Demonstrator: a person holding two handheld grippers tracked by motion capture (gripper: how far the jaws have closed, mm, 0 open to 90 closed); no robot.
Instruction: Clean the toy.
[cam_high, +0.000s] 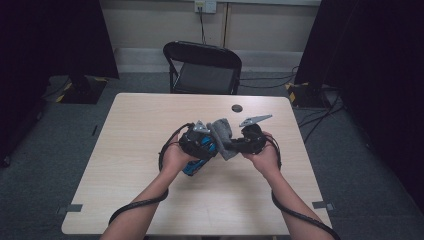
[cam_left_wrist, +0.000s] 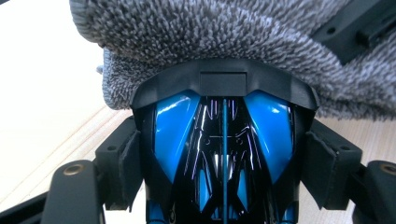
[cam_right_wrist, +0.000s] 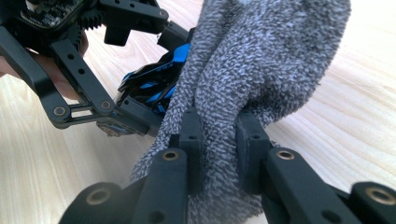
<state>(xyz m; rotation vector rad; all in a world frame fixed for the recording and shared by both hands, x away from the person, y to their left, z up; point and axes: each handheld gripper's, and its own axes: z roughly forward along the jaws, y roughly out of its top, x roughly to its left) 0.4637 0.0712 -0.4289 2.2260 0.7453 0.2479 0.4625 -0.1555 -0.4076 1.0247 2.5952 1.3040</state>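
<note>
Seemingly nose-first toward the cloth (cam_right_wrist: 261, 60), the toy car (cam_left_wrist: 224, 140) (left jaws clamp it; right pinch cloth).

Dim room around a softly lit table (cam_high: 150, 200); both gripper views are bright, close-up and slightly blurred.

A small dark round object (cam_high: 237, 108) lies on the wooden table (cam_high: 135, 130), just beyond the claws on the far side. A black folding chair (cam_high: 202, 67) stands past the far edge. A wall outlet (cam_high: 205, 6) sits above it.
</note>
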